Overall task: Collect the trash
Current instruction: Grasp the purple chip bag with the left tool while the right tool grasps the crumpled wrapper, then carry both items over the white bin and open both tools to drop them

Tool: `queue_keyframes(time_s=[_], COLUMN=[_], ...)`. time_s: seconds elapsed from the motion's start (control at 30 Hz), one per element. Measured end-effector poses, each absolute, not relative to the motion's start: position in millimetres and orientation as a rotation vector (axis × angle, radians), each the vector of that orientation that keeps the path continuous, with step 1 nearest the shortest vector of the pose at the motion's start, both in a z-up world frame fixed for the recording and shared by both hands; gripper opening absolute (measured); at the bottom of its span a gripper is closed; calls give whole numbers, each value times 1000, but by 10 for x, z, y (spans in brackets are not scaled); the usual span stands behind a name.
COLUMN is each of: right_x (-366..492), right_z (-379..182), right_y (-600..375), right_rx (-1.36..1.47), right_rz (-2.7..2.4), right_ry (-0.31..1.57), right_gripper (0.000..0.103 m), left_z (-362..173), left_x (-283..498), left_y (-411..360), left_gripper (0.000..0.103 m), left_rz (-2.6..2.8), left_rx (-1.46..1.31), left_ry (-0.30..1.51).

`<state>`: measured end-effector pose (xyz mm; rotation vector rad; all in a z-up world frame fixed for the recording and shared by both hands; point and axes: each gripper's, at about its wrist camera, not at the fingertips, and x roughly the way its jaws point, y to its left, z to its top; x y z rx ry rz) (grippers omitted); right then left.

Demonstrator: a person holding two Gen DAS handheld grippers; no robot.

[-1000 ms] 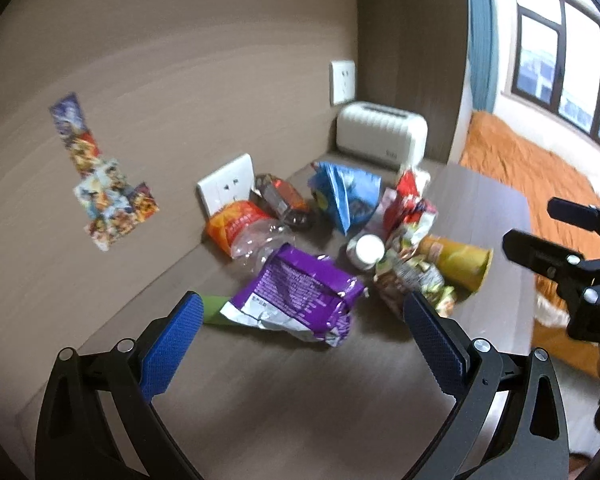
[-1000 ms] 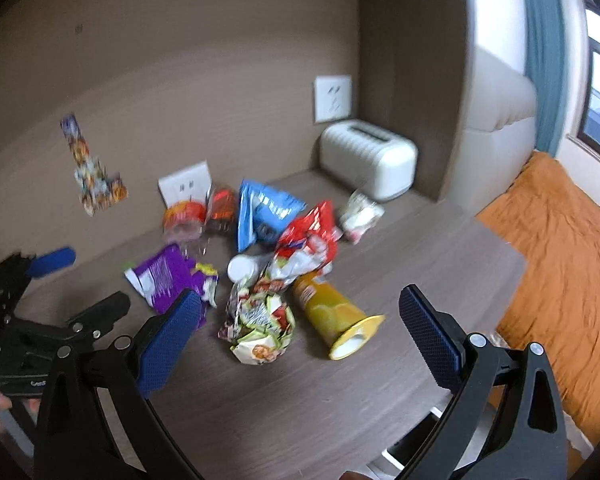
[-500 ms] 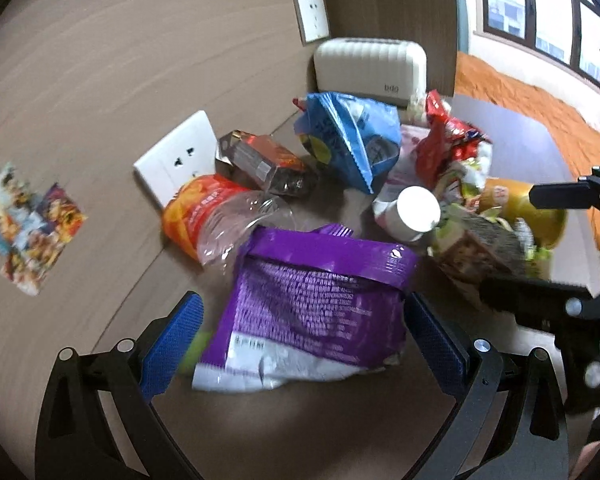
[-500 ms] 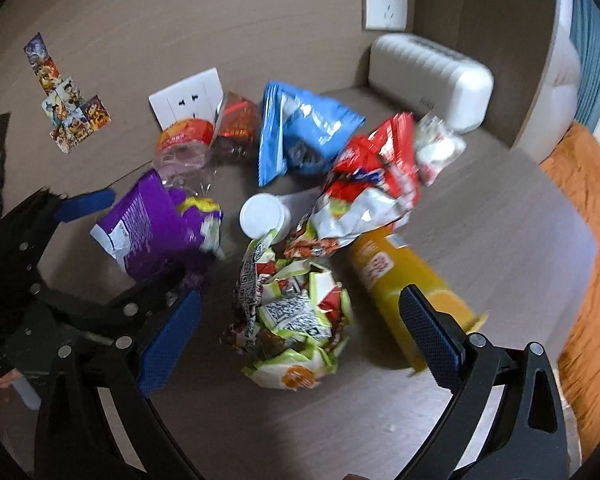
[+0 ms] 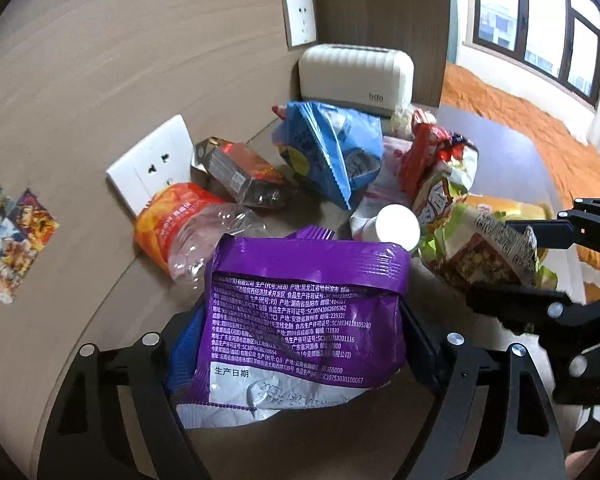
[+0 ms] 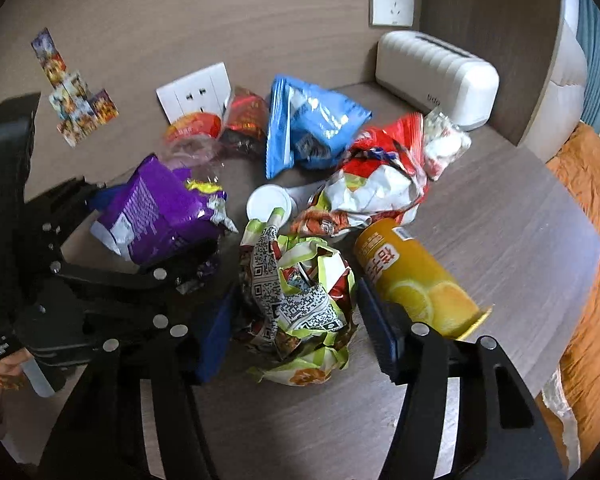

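A purple snack bag lies on the brown table. My left gripper has it between its blue pads; the jaws are closing and both pads press its sides. A crumpled green and white wrapper with QR codes sits between the pads of my right gripper, whose jaws are closing and squeeze it. In the right wrist view the left gripper is at the left around the purple bag. A yellow crisp can lies just right of the wrapper.
Behind lie a red and white bag, a blue bag, a white lid, a crushed bottle and a dark red packet. A white appliance stands against the wall. The table edge and an orange bed are at right.
Both grippers came down onto the trash pile. The left jaws narrowed onto the purple bag, and the right jaws closed in on the crumpled green wrapper.
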<state>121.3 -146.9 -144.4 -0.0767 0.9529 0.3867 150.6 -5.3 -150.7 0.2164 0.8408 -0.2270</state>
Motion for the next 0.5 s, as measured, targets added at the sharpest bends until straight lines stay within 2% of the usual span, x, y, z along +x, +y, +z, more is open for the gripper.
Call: queue_keyframes(time_s=[0.27, 0.5], right_x=[932, 585], right_z=[-972, -559], right_y=[-1697, -2305], right_rx=[17, 99], right_rz=[401, 313], right_ry=[843, 725], right_gripper=[60, 61], left_z=[-1100, -767], left_x=[1068, 704], left_y=[-123, -586], left_gripper=[81, 81], left_rz=[-191, -276], left_rx=[188, 171], left_ry=[789, 737])
